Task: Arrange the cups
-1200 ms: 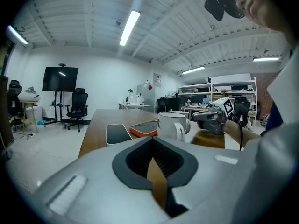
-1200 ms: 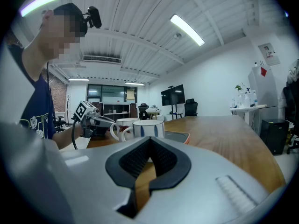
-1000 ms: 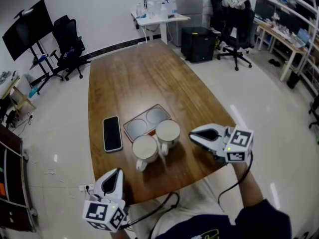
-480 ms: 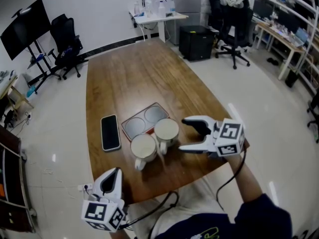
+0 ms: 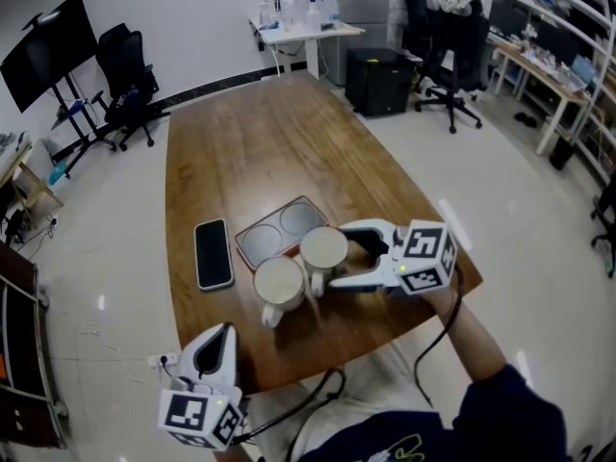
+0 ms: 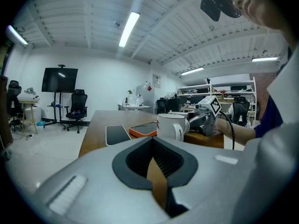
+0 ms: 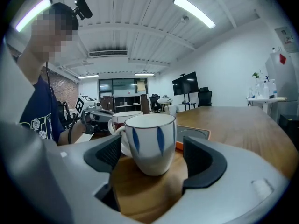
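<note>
Right gripper view alone, blue-marked cup (image 7: 152,143) between spread right fingers (image 7: 202,161), seemingly untouched, left fingers (image 6: 167,160) closed

**Right gripper** (image 5: 339,256): I hold it out ahead of me on a bare forearm (image 5: 460,340), with a dark sleeve (image 5: 505,407) behind the elbow. Its marker cube (image 5: 422,254) sits on top. It points toward the left of the head view and tilts slightly down. The jaws stand wide apart, and the pads (image 7: 202,160) are clear on both sides of the blue-marked cup (image 7: 150,139) between them.

**Left gripper** (image 5: 225,337): I hold it low and close to my body, pointing away from me. The jaws are closed together with nothing between them.
</note>
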Tool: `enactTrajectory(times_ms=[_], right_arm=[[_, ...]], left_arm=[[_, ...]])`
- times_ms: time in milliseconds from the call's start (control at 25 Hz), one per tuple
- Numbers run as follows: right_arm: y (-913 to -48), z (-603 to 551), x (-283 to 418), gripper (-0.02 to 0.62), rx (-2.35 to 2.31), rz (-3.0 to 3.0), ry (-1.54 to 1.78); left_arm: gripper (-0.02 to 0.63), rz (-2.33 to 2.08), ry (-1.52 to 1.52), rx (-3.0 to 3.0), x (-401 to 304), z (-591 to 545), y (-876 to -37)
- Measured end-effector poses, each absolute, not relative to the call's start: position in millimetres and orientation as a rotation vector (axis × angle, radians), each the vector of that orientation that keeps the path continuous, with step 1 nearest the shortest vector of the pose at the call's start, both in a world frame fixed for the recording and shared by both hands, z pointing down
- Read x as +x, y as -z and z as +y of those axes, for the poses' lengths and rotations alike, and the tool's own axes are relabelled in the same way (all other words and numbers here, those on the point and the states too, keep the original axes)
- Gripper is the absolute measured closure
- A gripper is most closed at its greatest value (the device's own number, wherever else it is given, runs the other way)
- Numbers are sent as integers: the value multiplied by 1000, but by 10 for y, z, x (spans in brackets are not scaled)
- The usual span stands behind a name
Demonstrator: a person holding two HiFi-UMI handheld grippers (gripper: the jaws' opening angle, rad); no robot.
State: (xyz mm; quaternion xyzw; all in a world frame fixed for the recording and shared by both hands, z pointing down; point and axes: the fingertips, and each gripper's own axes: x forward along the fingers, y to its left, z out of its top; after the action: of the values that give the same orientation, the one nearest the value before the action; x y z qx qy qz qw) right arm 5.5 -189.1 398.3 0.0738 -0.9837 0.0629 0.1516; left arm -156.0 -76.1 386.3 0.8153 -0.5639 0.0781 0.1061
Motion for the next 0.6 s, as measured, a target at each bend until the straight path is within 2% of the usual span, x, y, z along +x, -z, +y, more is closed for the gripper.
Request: enactTrajectory(times_ms=[600], right_arm=[[-3889, -1972, -8, 242, 284, -2873, -170]], left_arm=[[603, -1677, -201, 2433, -1525, -741, -3809]])
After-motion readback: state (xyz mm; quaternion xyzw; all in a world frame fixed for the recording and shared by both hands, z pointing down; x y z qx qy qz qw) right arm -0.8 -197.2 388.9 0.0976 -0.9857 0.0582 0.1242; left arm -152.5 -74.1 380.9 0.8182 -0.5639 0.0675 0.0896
